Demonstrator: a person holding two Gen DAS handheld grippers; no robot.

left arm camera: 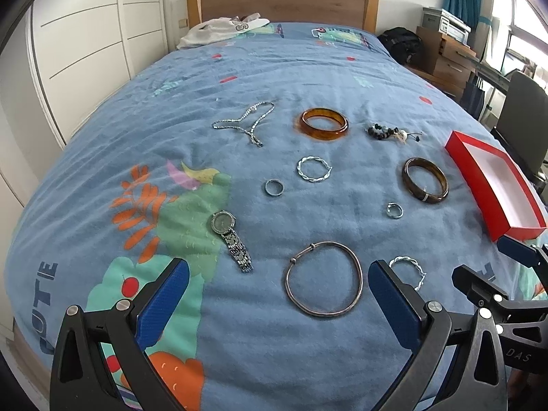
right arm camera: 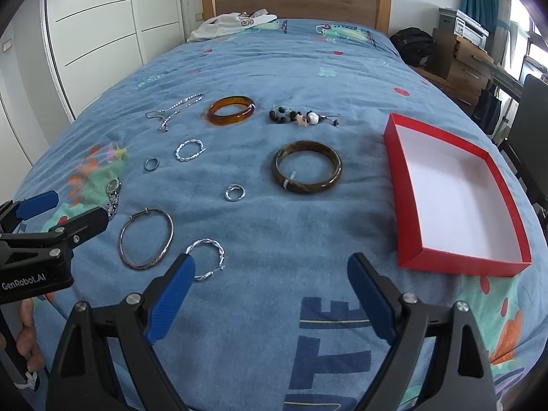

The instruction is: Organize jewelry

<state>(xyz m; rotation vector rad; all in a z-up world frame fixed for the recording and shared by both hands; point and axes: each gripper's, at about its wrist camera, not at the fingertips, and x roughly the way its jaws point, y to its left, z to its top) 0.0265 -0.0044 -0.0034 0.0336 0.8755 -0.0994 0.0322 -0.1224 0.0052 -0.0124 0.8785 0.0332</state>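
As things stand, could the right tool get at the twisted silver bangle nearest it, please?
Probably yes. The right tool is open and empty, and the twisted silver bangle lies flat on the blanket just ahead of its left finger. Nothing lies between them; the plain silver bangle sits apart beside it.

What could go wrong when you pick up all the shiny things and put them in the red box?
The little rings lie flat on the soft blanket, so a tool might pinch fabric or miss them. The thin necklace could dangle and snag or slip out on the way. The red box sits near the bed's right edge, on the far side from the left tool, so a nudge might push it off.
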